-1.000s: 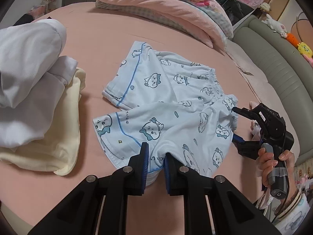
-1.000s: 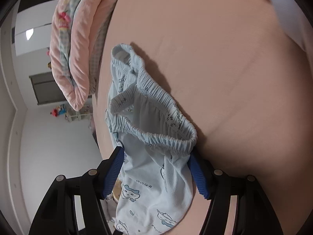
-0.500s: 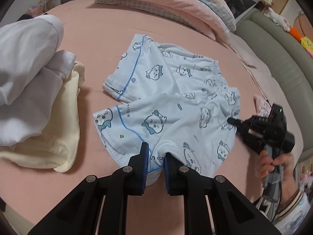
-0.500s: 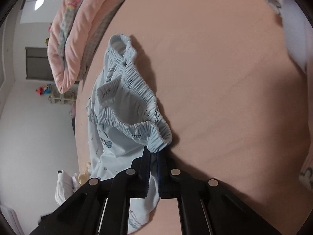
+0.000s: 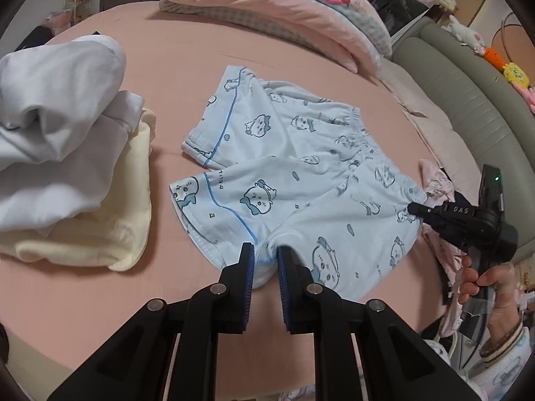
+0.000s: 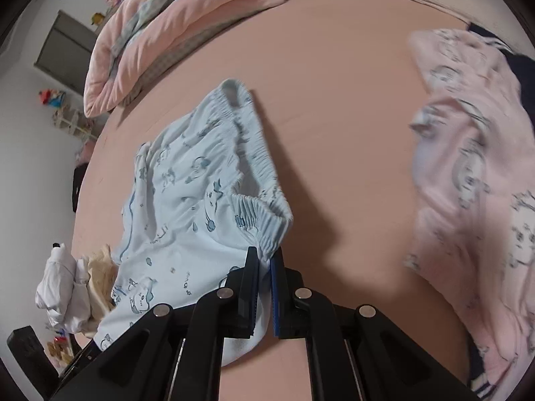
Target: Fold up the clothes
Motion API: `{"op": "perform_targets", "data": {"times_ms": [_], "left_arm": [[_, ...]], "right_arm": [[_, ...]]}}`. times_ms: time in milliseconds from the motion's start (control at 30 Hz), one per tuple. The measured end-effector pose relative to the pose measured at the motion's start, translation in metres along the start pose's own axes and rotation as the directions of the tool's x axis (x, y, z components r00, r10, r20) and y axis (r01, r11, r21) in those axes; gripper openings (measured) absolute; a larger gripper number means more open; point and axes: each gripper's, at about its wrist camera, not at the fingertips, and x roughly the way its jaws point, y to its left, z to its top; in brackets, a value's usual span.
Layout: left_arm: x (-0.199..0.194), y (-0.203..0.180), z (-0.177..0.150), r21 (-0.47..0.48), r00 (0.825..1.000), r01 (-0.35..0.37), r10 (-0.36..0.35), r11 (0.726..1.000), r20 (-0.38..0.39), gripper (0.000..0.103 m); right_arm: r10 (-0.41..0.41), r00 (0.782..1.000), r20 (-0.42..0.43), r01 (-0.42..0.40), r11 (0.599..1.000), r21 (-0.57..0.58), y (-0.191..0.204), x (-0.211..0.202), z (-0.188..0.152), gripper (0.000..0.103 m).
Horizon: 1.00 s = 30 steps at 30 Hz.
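Pale blue cartoon-print cotton shorts (image 5: pixel 294 180) lie mid-bed, left gripper (image 5: pixel 265 260) clamping the near hem, right gripper (image 6: pixel 264 267) pinching the waistband; lift both evenly, keeping edges aligned.

Shorts (image 5: pixel 301 180): pale blue, darker blue piping, small blue-grey cartoon animal print. Bed (image 5: pixel 187 77) sheet: plain salmon pink. Left edge: white garment (image 5: pixel 57 127) on cream-yellow one (image 5: pixel 100 234). Far edge: pink quilt (image 5: pixel 284 3), checked underside. Right edge: pink garment (image 6: pixel 468 167), grey-white cartoon print. Tongs (image 5: pixel 265 267) black, blue pads.
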Motion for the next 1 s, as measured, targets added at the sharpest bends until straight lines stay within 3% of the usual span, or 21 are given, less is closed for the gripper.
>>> {"op": "perform_targets", "data": {"times_ms": [133,300,433,533,567,600,667,700,800,1000], "left_arm": [[-0.004,0.004,-0.005,0.017,0.999,-0.038,0.038,0.999,0.0,0.012],[-0.004,0.019,-0.015,-0.05,1.0,0.005,-0.006,0.999,-0.021,0.012],[-0.001,0.014,-0.025,-0.024,0.998,0.036,-0.037,0.999,-0.041,0.014],[0.005,0.005,-0.033,-0.005,0.996,0.071,-0.071,0.997,-0.057,0.036],[0.007,0.002,-0.036,-0.003,0.994,0.085,-0.085,0.996,-0.062,0.048],[0.01,0.0,-0.04,-0.015,0.992,0.107,-0.108,0.994,-0.067,0.056],[0.017,-0.001,-0.046,-0.057,0.985,0.149,-0.154,0.987,-0.077,0.061],[0.021,-0.001,-0.049,-0.084,0.98,0.173,-0.18,0.981,-0.081,0.061],[0.031,-0.003,-0.057,-0.12,0.971,0.213,-0.223,0.97,-0.083,0.061],[0.041,-0.012,-0.065,-0.113,0.966,0.239,-0.248,0.964,-0.077,0.061]], "right_arm": [[-0.029,1.0,-0.011,0.029,0.999,0.031,-0.02,-0.004,-0.008,0.003],[-0.033,0.999,-0.026,0.035,0.998,0.052,-0.039,-0.009,-0.017,0.003],[0.006,0.999,-0.044,-0.003,0.999,0.052,-0.042,-0.01,-0.017,0.003],[0.056,0.996,-0.067,-0.054,0.998,0.034,-0.042,-0.016,-0.022,0.007],[0.076,0.994,-0.079,-0.074,0.997,0.031,-0.041,-0.018,-0.023,0.007],[0.095,0.991,-0.09,-0.093,0.995,0.028,-0.04,-0.02,-0.025,0.009],[0.136,0.985,-0.108,-0.132,0.99,0.045,-0.041,-0.021,-0.03,0.037],[0.163,0.979,-0.12,-0.157,0.986,0.058,-0.041,-0.02,-0.033,0.059],[0.269,0.951,-0.154,-0.256,0.962,0.101,-0.039,-0.015,-0.045,0.063],[0.374,0.9,-0.226,-0.354,0.927,0.125,-0.029,0.009,-0.06,0.063]]}}
